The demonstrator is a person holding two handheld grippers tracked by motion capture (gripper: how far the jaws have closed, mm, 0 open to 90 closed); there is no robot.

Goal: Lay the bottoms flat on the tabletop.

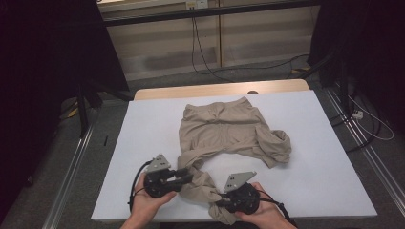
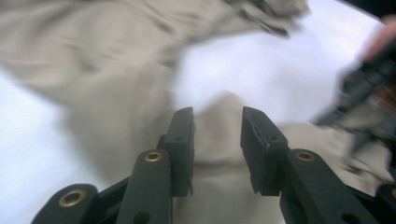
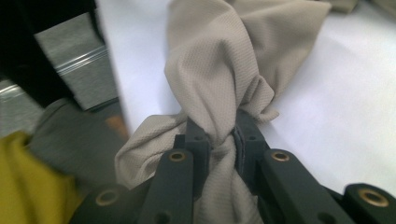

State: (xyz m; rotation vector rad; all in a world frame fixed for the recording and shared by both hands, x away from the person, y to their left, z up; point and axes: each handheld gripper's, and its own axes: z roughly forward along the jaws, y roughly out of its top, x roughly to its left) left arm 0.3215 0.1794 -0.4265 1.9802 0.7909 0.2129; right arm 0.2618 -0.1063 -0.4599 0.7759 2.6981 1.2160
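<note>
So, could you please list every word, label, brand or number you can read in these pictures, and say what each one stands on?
None: no readable text stands anywhere.
The beige garment shows no tag or print.
The white table is plain.
The left gripper and right gripper carry no legible markings.
The wall outlet at the top of the high view is too small to read.

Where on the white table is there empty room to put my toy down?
Bare white table lies left of the beige garment, and more lies right of it toward the far-right corner. The near edge is crowded: the left gripper and right gripper are both at the bunched fabric.
</note>
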